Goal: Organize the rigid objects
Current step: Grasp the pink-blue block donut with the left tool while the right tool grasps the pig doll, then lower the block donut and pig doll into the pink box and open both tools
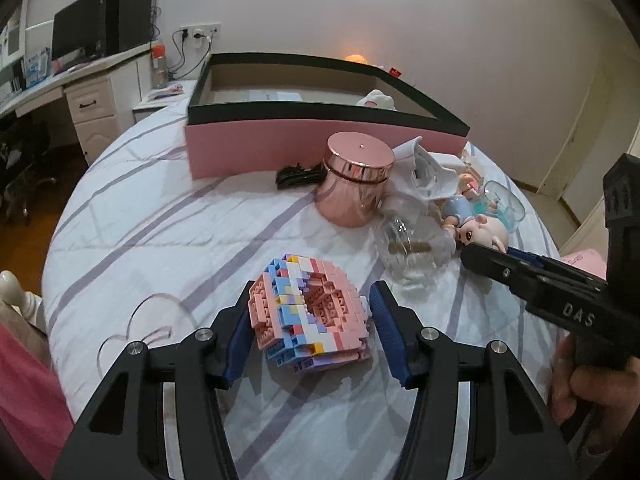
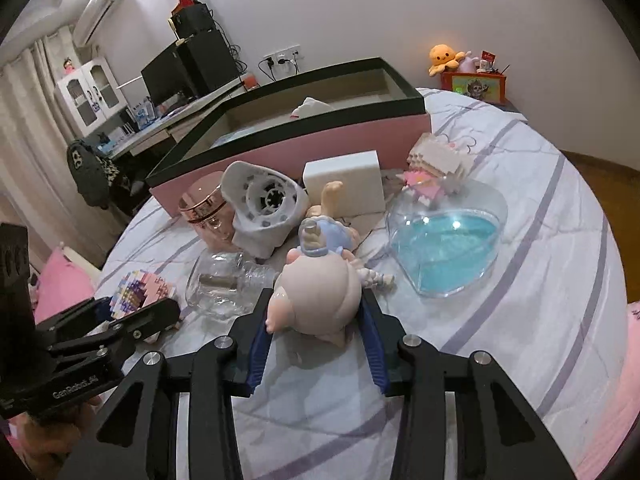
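Observation:
A pastel brick-built block model (image 1: pixel 310 312) lies on the quilt between the jaws of my left gripper (image 1: pixel 310 316), which is open around it with small gaps on both sides. My right gripper (image 2: pixel 314 312) is open around the pale head of a doll figure (image 2: pixel 320 284) lying on the quilt; I cannot tell if the pads touch it. The doll also shows in the left wrist view (image 1: pixel 478 228). The left gripper shows at the lower left of the right wrist view (image 2: pixel 132 320). A pink box with a black rim (image 1: pixel 320 144) stands open behind.
Near the box lie a rose-gold jar (image 1: pixel 354 178), a clear glass bottle (image 1: pixel 408 248), a white plastic part (image 2: pixel 264 204), a white block (image 2: pixel 344 186), a heart-shaped clear container with blue filling (image 2: pixel 448 248) and a small pink brick model (image 2: pixel 436 168). A desk (image 1: pixel 80 76) stands left.

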A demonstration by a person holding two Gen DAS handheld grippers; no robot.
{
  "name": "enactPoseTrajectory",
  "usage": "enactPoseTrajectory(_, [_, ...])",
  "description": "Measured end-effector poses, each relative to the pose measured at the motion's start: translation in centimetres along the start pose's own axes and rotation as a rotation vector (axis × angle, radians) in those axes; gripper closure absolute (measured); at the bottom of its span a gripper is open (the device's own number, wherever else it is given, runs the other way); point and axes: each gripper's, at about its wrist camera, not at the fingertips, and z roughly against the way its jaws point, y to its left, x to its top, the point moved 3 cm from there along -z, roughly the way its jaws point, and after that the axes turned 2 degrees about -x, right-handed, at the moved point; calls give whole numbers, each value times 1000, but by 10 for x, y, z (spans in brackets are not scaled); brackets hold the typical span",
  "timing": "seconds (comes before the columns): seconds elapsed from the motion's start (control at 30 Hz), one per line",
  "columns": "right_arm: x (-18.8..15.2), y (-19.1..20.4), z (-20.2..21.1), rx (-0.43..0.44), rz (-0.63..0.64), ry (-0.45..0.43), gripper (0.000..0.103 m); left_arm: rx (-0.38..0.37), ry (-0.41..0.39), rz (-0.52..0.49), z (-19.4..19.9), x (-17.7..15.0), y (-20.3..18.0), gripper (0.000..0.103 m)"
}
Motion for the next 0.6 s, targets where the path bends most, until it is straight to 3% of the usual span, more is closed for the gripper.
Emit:
enactPoseTrajectory(0.27, [-3,3,11,19,-10,-14,61,0,-21,9,15,-3,5,47])
enactPoseTrajectory(0.6, [12,9,49,74,-7,-92,61,-2,-81,-14,39,10,1,47])
